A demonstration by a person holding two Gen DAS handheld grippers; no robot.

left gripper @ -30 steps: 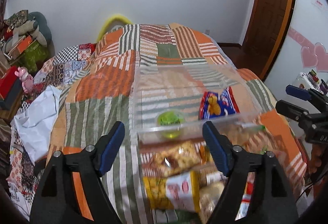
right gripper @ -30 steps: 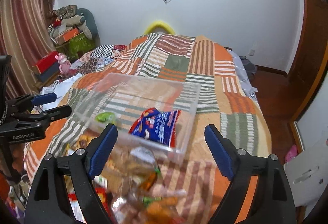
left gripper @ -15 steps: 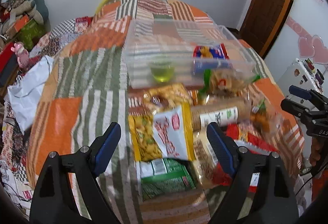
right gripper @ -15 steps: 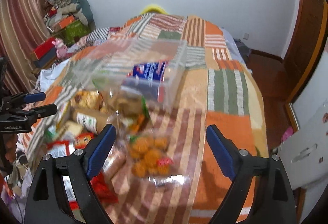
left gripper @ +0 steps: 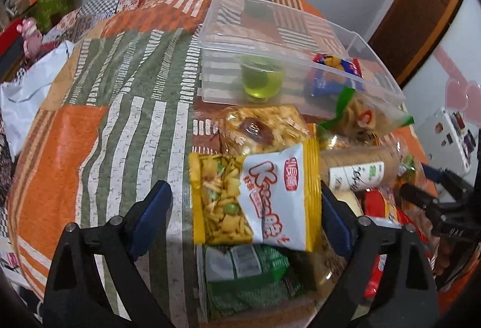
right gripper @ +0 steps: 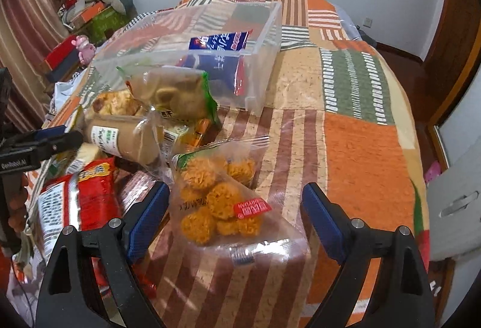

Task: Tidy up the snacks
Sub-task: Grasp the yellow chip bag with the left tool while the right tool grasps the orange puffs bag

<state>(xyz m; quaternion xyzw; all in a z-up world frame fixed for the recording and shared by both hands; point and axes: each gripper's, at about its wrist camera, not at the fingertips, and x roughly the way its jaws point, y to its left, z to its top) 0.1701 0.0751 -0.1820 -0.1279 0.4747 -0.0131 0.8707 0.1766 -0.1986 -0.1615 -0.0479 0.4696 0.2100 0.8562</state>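
Note:
A clear plastic bin (left gripper: 300,36) lies on the patchwork bed and holds a green jelly cup (left gripper: 261,78) and a blue packet (left gripper: 333,72). Snack bags are piled in front of it. My left gripper (left gripper: 245,220) hangs low over a yellow and white cracker-mix bag (left gripper: 255,195). The bag lies between its jaws, which are opening and not pressing on it. My right gripper (right gripper: 234,221) is open around a clear bag of orange round snacks (right gripper: 216,201), without touching it. From the right wrist, the bin (right gripper: 270,36) and blue packet (right gripper: 222,51) lie beyond.
More of the pile: a green packet (left gripper: 249,271), a rice-cracker bag (left gripper: 264,129), a biscuit roll (right gripper: 120,138), a red packet (right gripper: 78,201) and a green-edged bag (right gripper: 177,93). Bare quilt (right gripper: 360,132) stretches to the right. A white cabinet (right gripper: 451,208) stands by the bed's right edge.
Both grippers have come down from over the bin towards the snack pile, so the bags now fill the space between their fingers. The left jaws have widened.

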